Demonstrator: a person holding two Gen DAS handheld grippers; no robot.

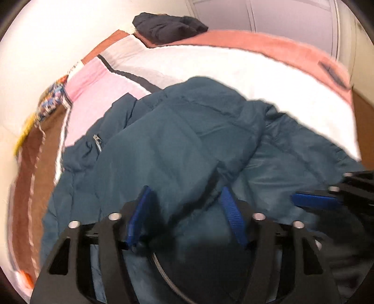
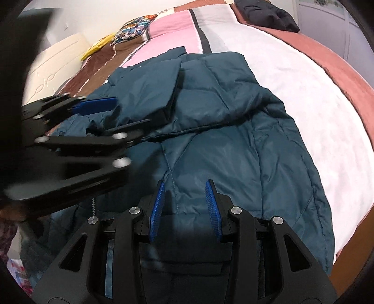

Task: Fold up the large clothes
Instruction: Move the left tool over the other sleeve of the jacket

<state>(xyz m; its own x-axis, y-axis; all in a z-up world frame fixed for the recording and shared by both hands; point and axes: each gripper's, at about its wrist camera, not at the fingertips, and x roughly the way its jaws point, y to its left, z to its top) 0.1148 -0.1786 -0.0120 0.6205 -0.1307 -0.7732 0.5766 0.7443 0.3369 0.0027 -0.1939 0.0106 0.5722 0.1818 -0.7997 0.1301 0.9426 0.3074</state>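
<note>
A dark teal quilted jacket [image 2: 210,121] lies spread over the bed [image 2: 303,98], directly under and ahead of both grippers. The right gripper [image 2: 184,187] hovers over the jacket with its blue pads partly apart and nothing pinched between them. The left gripper [image 1: 184,194], just to its left, also stands partly apart, a ridge of jacket fabric rising between its pads; whether they press it I cannot tell. A black garment [image 2: 268,14] sits far ahead.

Jacket spread upon the bed, both wrist views.
The jacket [image 2: 210,131] lay across the bed [image 2: 303,98] at frame centre; a second garment [image 2: 266,14] lay behind it, upper right; pillows [image 2: 131,30] sat upper left.
</note>
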